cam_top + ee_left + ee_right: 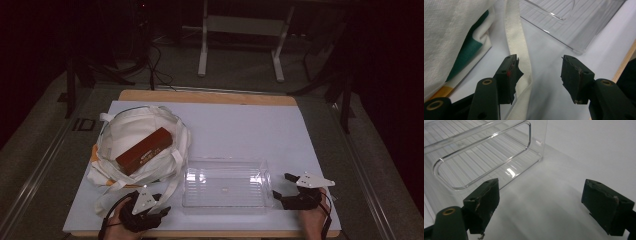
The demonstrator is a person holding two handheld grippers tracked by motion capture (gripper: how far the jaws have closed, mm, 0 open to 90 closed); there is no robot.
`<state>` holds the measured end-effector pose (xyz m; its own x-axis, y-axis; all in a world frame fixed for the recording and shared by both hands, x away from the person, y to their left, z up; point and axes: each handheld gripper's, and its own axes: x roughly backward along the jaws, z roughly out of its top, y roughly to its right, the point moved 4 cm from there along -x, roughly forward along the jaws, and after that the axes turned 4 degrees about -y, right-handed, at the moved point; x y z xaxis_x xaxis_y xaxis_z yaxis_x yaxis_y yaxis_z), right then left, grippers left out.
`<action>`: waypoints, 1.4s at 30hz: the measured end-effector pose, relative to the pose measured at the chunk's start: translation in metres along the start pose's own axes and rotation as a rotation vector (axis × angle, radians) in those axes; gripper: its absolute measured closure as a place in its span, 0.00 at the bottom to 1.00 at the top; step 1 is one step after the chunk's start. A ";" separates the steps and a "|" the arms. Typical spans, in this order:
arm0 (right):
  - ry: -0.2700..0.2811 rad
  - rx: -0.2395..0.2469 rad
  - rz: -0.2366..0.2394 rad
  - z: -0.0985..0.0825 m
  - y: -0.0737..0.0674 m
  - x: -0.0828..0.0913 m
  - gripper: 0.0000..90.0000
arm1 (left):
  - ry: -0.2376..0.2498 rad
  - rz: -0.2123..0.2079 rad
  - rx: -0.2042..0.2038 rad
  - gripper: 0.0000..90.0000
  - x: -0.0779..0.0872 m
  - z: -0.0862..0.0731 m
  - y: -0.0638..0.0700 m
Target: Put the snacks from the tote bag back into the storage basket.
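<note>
Left gripper [161,204]: jaws spread, nothing between them, resting low at the near edge of the desk [250,125], just beside the bag's [135,135] near side. In the left gripper view [540,72] a cream strap [517,45] of the bag runs under and past its left jaw; whether it touches the jaw cannot be told.

Right gripper [284,189]: jaws spread wide, holding nothing, at the near right corner of the bin [227,182]. In the right gripper view [540,202] the bin's end wall [486,157] stands just beyond the left jaw, apart from it.

Box [144,150]: one, long and rectangular, red-brown with a darker end, small print on its side too small to read. It lies diagonally on top of the bag, at the left of the desk.

Bag: one, white cloth, crumpled and lying flat, with cream straps and a green and orange patch [469,50] near its lower edge.

Bin: one, clear plastic, rectangular, ribbed floor, upright and empty, near the front centre of the desk, between the two grippers.

Desk: white sheet over a wooden top.
</note>
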<state>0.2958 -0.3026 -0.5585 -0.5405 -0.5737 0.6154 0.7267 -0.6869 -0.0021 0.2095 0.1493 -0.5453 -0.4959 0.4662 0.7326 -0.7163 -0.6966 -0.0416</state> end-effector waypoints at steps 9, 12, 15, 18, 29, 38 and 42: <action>-0.008 0.001 0.010 0.000 0.000 -0.001 0.17 | 0.009 -0.001 -0.025 0.52 0.012 0.006 0.001; -0.011 0.003 0.007 0.000 0.000 -0.001 0.17 | 0.008 0.000 -0.033 0.52 0.016 0.008 0.001; -0.011 0.002 0.004 0.000 0.000 -0.001 0.17 | 0.007 0.003 -0.044 0.52 0.019 0.010 0.000; -0.012 0.001 0.001 0.000 0.000 -0.001 0.17 | 0.010 0.004 -0.057 0.51 0.024 0.014 0.001; -0.012 -0.004 -0.005 0.000 0.000 -0.001 0.17 | 0.016 0.013 -0.091 0.53 0.039 0.030 -0.009; -0.012 -0.003 -0.006 0.000 0.000 -0.001 0.17 | 0.016 0.020 -0.096 0.55 0.050 0.039 -0.023; -0.013 -0.004 -0.005 0.000 0.000 -0.001 0.17 | 0.015 0.031 -0.093 0.55 0.054 0.041 -0.030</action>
<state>0.2969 -0.3021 -0.5592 -0.5390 -0.5642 0.6254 0.7221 -0.6918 -0.0019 0.2242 0.1728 -0.4761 -0.5251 0.4539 0.7199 -0.7426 -0.6576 -0.1270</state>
